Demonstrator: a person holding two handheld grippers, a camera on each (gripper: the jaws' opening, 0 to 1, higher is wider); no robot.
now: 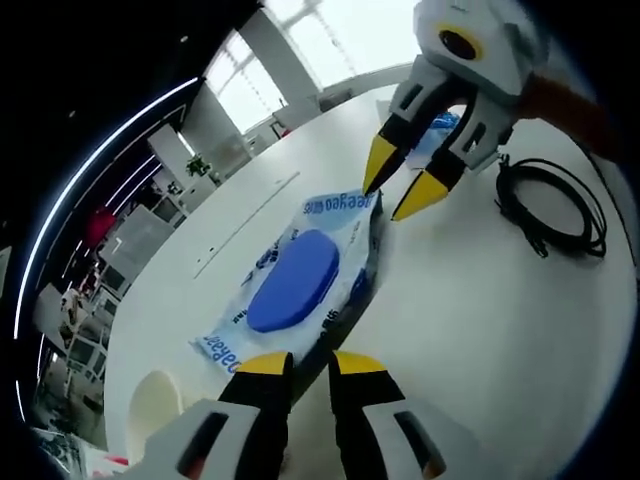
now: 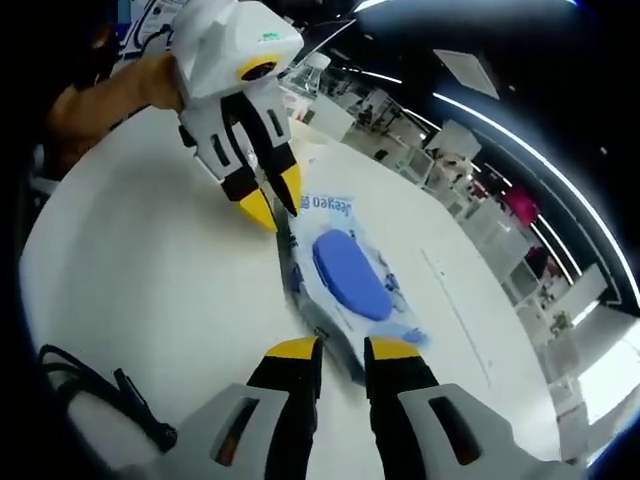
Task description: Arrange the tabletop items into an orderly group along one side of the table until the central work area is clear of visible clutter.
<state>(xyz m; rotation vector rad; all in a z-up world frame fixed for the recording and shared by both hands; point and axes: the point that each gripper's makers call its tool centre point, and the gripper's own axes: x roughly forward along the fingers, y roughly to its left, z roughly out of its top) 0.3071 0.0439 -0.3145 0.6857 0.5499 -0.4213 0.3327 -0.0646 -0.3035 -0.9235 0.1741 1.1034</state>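
A flat pack of wet wipes (image 1: 330, 215) with a blue oval lid (image 1: 295, 280) lies on the white round table (image 1: 480, 330). In the left gripper view my left gripper (image 1: 312, 364) is at the pack's near end, its jaws close together on the wrapper's edge. The right gripper (image 1: 398, 190) comes in from the top and pinches the far end. The right gripper view shows the same pack (image 2: 385, 300) and lid (image 2: 350, 272). There my right gripper (image 2: 343, 350) holds the near seam, and the left gripper (image 2: 275, 205) grips the far corner.
A coiled black cable (image 1: 550, 210) lies on the table to the right of the pack, and it appears again as the cable (image 2: 100, 395) at the lower left. A white rounded object (image 1: 155, 405) sits near the table edge. An orange sleeve (image 2: 110, 85) is behind the left gripper.
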